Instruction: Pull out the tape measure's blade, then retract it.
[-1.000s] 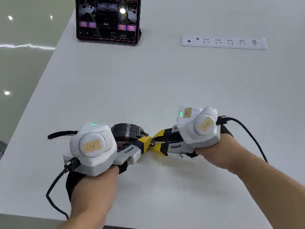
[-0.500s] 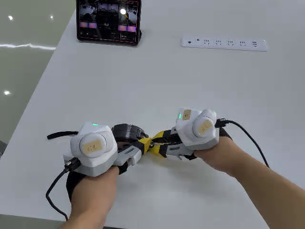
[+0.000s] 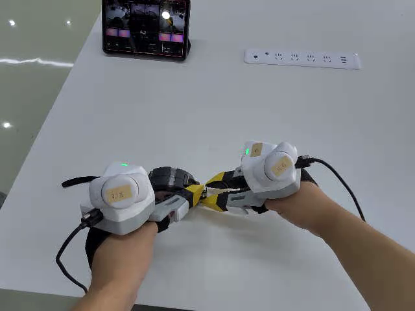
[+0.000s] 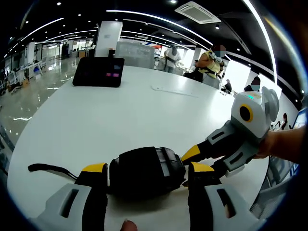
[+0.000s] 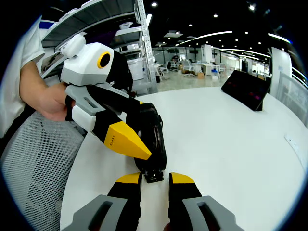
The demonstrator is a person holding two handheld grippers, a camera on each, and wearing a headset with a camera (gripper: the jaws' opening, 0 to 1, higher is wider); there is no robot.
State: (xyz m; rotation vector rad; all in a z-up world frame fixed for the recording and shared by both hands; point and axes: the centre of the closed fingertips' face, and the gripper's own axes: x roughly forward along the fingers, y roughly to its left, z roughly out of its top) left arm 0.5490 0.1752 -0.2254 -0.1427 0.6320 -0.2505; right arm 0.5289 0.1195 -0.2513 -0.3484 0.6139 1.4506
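1. Little has changed since the earlier frames. Both grippers remain nose to nose, and no blade length has emerged from the case.
2. The black, round-bodied plastic tape measure (image 3: 170, 179) rests on the white tabletop (image 3: 227, 110), at 7 o'clock from the centre of the head view.
3. The left gripper (image 4: 148, 169) is clamped on the tape measure, with one yellow-tipped jaw on each side of the case.
4. The right gripper (image 5: 155, 181) meets the case from its 3 o'clock side. Its jaws stand narrow on either side of the small black end hook (image 5: 154, 176) and appear to pinch it.
5. The step in hand is judged to be securing the hook, before the pull-out.
6. The next move calls for drawing the right gripper steadily toward 3 o'clock. The left gripper must hold the case fixed throughout.
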